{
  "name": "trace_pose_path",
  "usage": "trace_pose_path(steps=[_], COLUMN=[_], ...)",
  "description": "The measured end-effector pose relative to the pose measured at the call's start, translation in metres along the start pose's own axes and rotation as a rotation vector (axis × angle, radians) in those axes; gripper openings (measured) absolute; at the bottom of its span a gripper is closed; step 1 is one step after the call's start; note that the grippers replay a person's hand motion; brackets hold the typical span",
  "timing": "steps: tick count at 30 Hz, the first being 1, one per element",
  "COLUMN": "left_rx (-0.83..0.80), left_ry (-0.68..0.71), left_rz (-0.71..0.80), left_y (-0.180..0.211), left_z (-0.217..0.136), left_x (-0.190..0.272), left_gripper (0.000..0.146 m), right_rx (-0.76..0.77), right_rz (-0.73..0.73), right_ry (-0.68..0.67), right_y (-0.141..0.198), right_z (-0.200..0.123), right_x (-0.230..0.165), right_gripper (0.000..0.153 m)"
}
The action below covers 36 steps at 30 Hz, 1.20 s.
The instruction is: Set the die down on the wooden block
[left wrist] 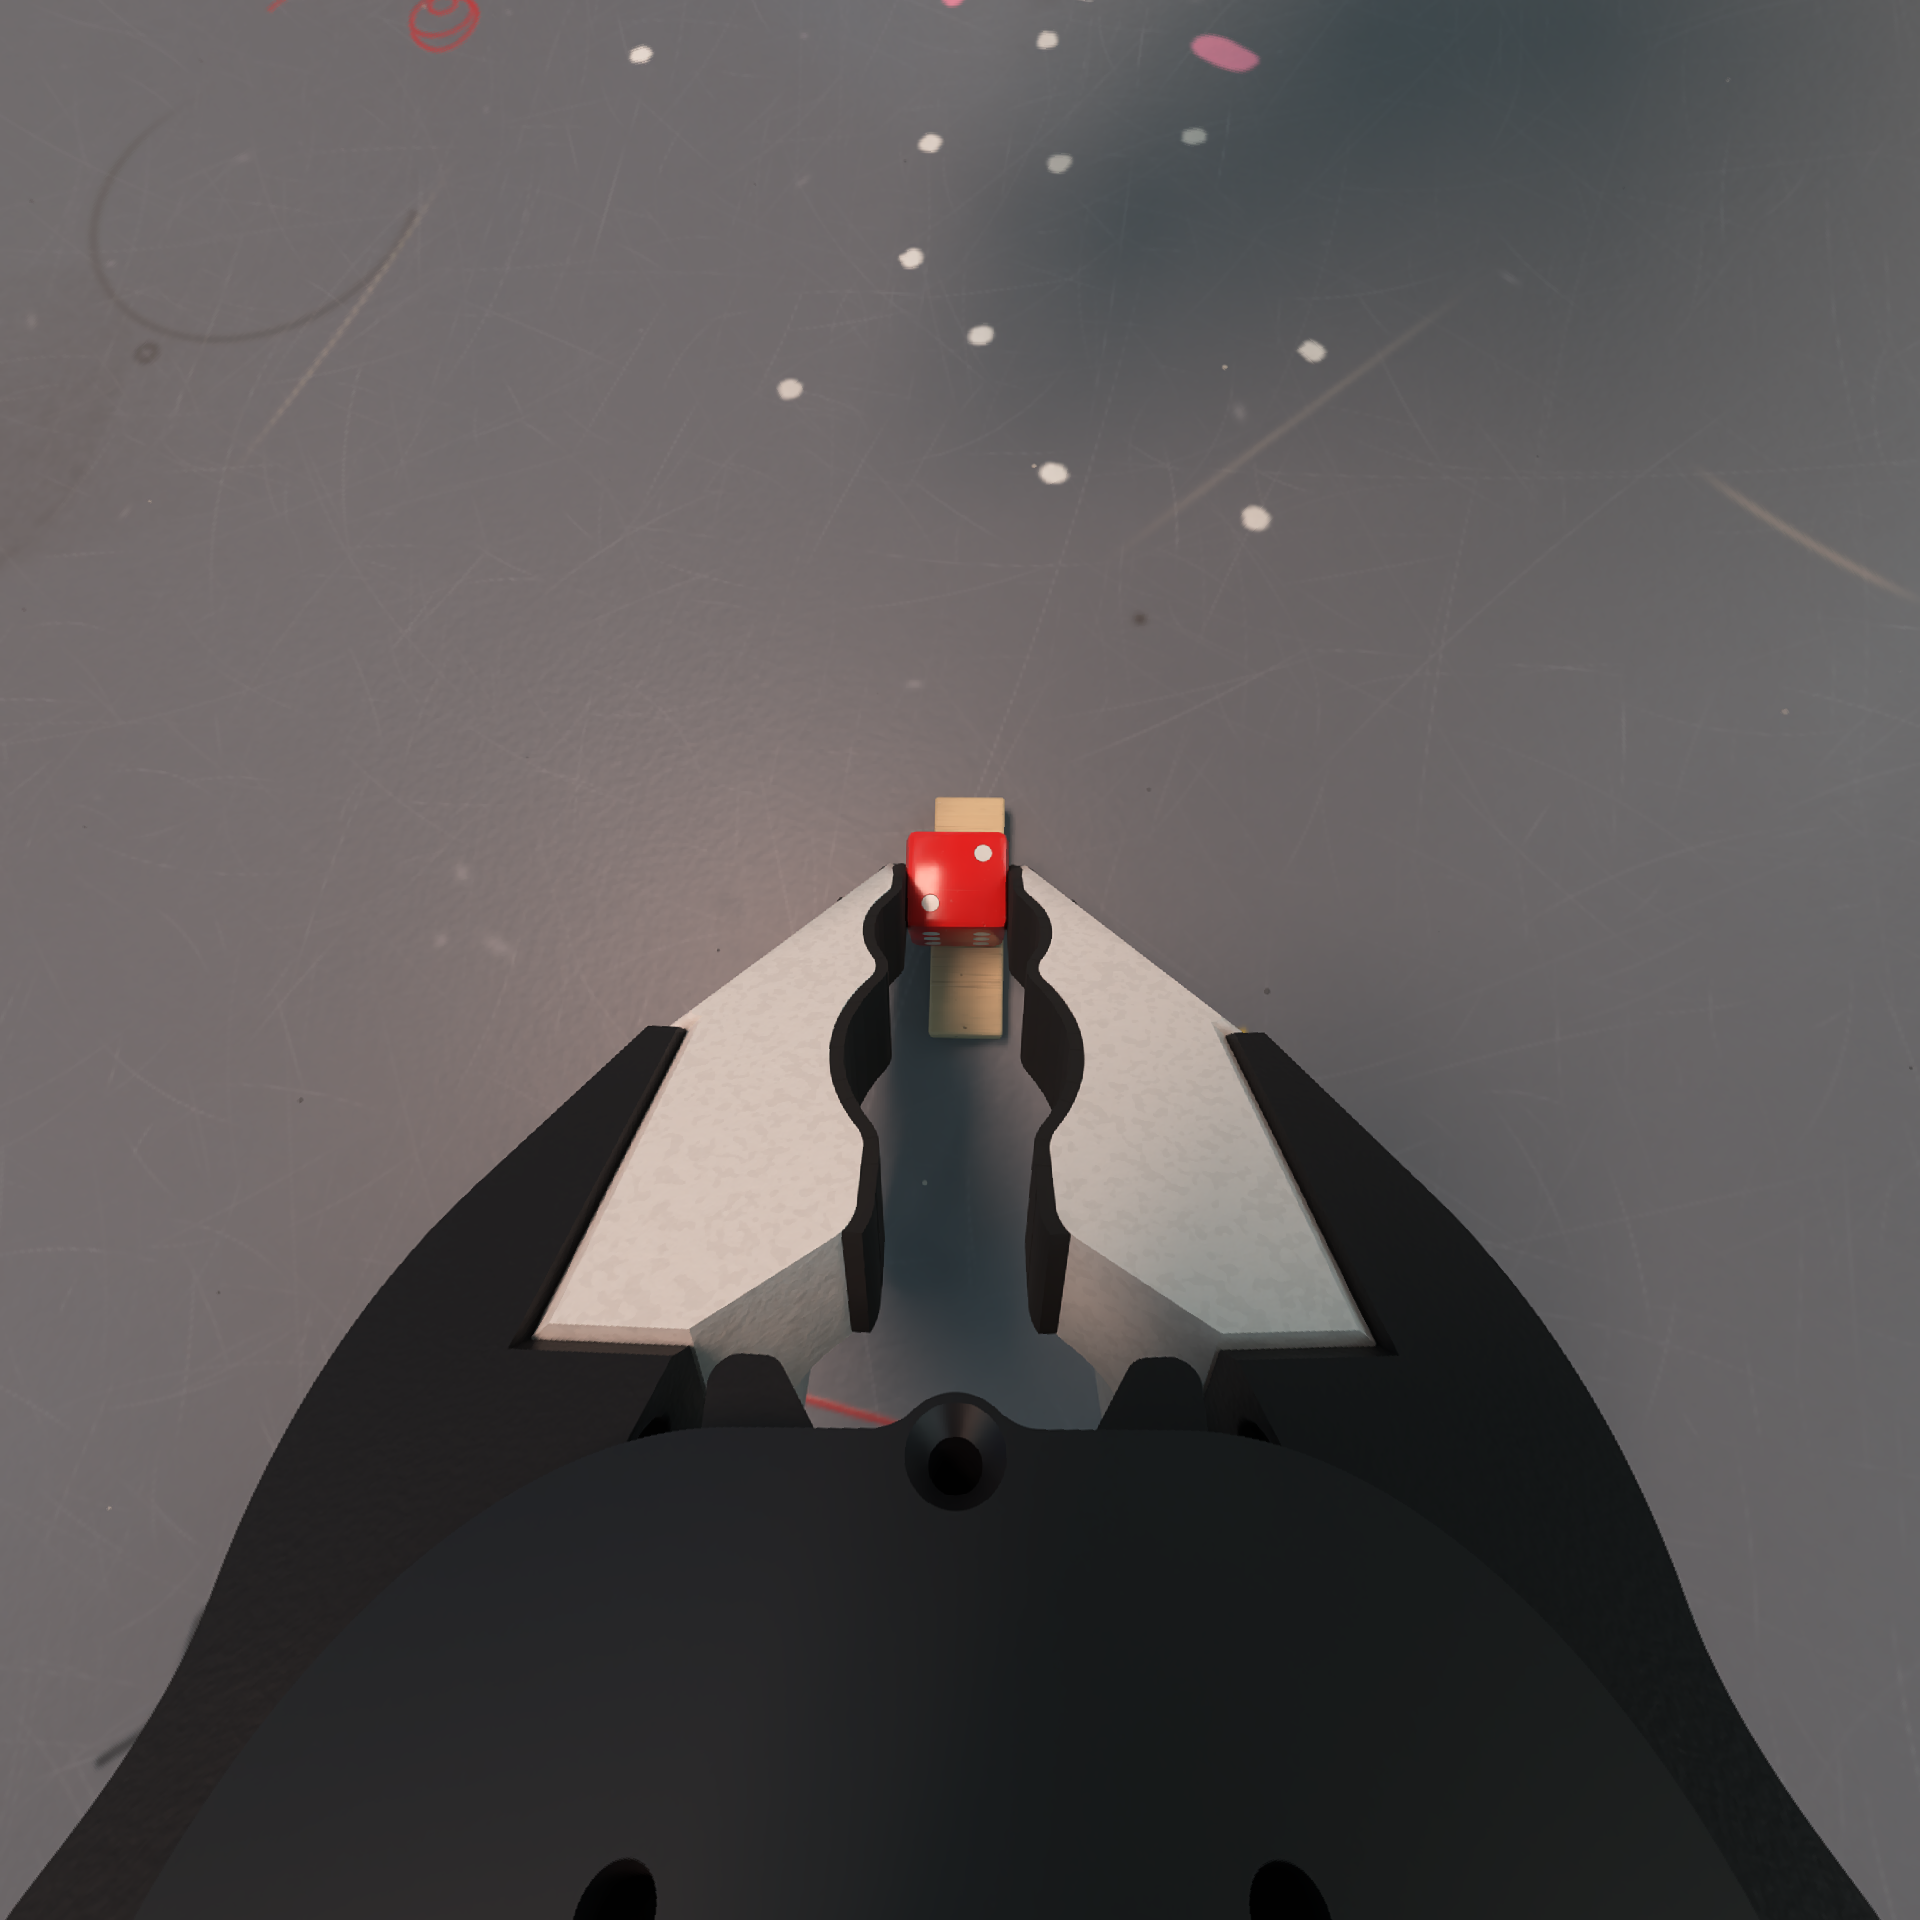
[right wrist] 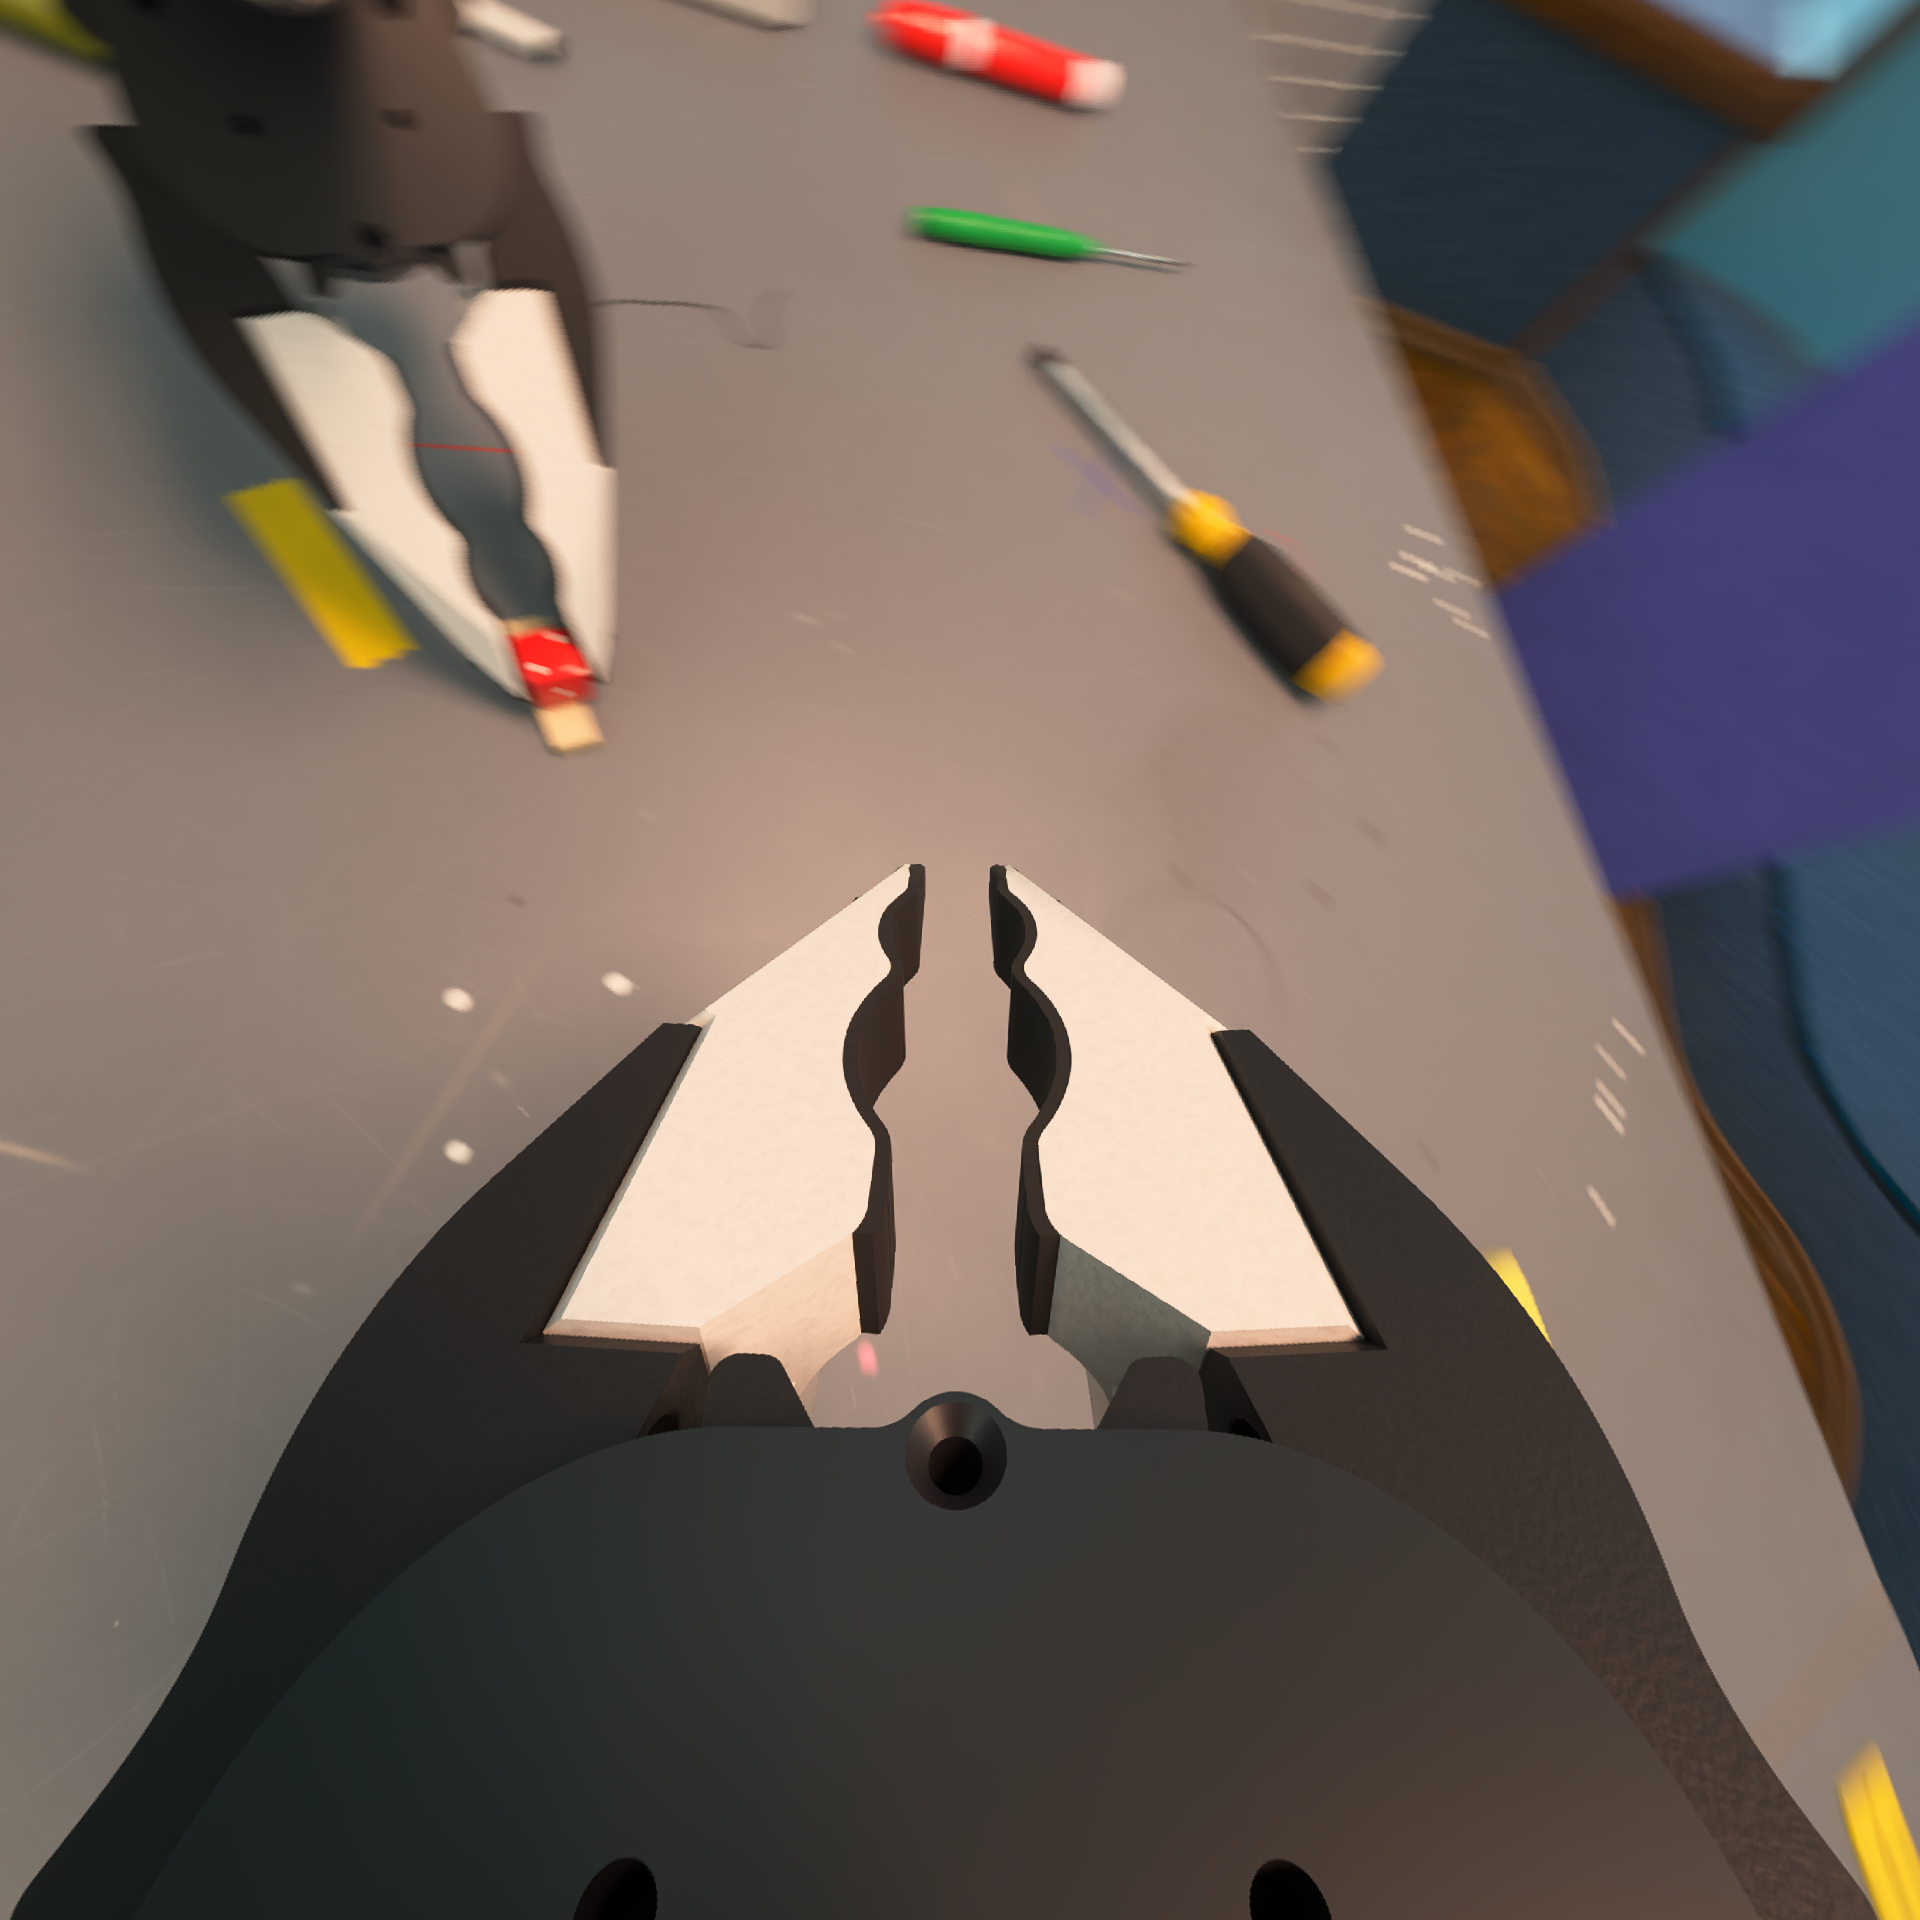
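Note:
In the left wrist view my left gripper point(left wrist: 956, 883) is shut on a red die point(left wrist: 956, 881) with white pips, pinched between the fingertips. A small pale wooden block point(left wrist: 968, 992) lies on the grey table directly under the die, with its ends showing past the die. I cannot tell whether the die touches the block. The right wrist view shows the left gripper point(right wrist: 556, 665) with the die point(right wrist: 549, 660) over the block point(right wrist: 569, 725) at far left. My right gripper point(right wrist: 956, 873) is empty, its fingers a narrow gap apart, above bare table.
A yellow strip point(right wrist: 312, 571) lies beside the left gripper. A black-and-yellow screwdriver point(right wrist: 1247, 561), a green tool point(right wrist: 997, 234) and a red-and-white tube point(right wrist: 997, 52) lie farther back right. The table edge point(right wrist: 1538, 727) runs down the right, with a brown chair point(right wrist: 1486, 436) beyond.

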State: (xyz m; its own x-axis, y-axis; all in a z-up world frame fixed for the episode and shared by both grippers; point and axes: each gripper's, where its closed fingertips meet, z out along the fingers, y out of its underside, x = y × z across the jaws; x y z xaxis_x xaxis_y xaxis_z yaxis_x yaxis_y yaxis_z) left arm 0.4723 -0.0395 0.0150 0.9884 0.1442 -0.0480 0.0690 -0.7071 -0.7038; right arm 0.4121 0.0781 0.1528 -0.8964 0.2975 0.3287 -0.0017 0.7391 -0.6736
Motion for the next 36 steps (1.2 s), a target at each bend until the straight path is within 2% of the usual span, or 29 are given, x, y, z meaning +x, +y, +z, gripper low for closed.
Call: trace_pose_path(steps=[2, 4, 5, 7, 8, 11, 13, 18, 21, 24, 26, 28, 31, 36], left_rx=[-0.011, -0.011, -0.006, 0.005, 0.020, 0.095, 0.101, -0.005, -0.042, -0.117, -0.165, -0.180, -0.168, -0.116], left_ry=[0.008, 0.021, 0.023, 0.014, 0.003, -0.031, -0.052, 0.016, 0.104, 0.182, 0.216, 0.225, 0.236, 0.214], left_rz=[-0.001, -0.006, -0.006, 0.008, 0.021, 0.066, 0.131, 0.286, 0.300, 0.290, 0.285, 0.284, 0.255, 0.236], left_y=[0.000, -0.002, -0.006, -0.017, -0.026, -0.070, -0.100, -0.147, -0.165, -0.165, -0.159, -0.155, -0.153, -0.160], left_z=[-0.001, -0.003, -0.006, -0.013, -0.016, -0.011, 0.008, 0.086, 0.121, 0.145, 0.154, 0.159, 0.159, 0.148], left_x=[0.001, 0.002, 0.003, 0.004, 0.005, 0.009, 0.012, 0.014, 0.015, 0.019, 0.022, 0.024, 0.023, 0.024], left_gripper=[0.018, 0.019, 0.027, 0.039, 0.041, 0.041, 0.039, 0.034, 0.035, 0.034, 0.028, 0.018, 0.003, 0.000], right_rx=[0.013, 0.008, 0.000, -0.056, -0.102, -0.207, -0.223, -0.200, -0.225, -0.221, -0.232, -0.230, -0.122, -0.005], right_rz=[0.105, 0.231, 0.287, 0.316, 0.274, 0.191, 0.169, 0.083, 0.007, -0.012, -0.025, -0.030, 0.009, 0.037], right_ry=[0.171, 0.253, 0.267, 0.217, 0.188, 0.078, 0.006, -0.133, -0.199, -0.293, -0.326, -0.347, -0.386, -0.303], right_y=[0.028, 0.066, 0.086, 0.127, 0.146, 0.186, 0.201, 0.216, 0.224, 0.226, 0.226, 0.224, 0.207, 0.191], right_z=[-0.050, -0.088, -0.098, -0.097, -0.092, -0.071, -0.061, -0.047, -0.038, -0.032, -0.030, -0.031, -0.036, -0.048], right_x=[0.024, 0.026, 0.021, 0.000, -0.010, -0.033, -0.039, -0.040, -0.038, -0.039, -0.039, -0.040, -0.037, -0.013], right_gripper=[0.014, 0.015, 0.015, 0.014, 0.014, 0.014, 0.014, 0.016, 0.020, 0.015, 0.000, 0.000, 0.000, 0.000])
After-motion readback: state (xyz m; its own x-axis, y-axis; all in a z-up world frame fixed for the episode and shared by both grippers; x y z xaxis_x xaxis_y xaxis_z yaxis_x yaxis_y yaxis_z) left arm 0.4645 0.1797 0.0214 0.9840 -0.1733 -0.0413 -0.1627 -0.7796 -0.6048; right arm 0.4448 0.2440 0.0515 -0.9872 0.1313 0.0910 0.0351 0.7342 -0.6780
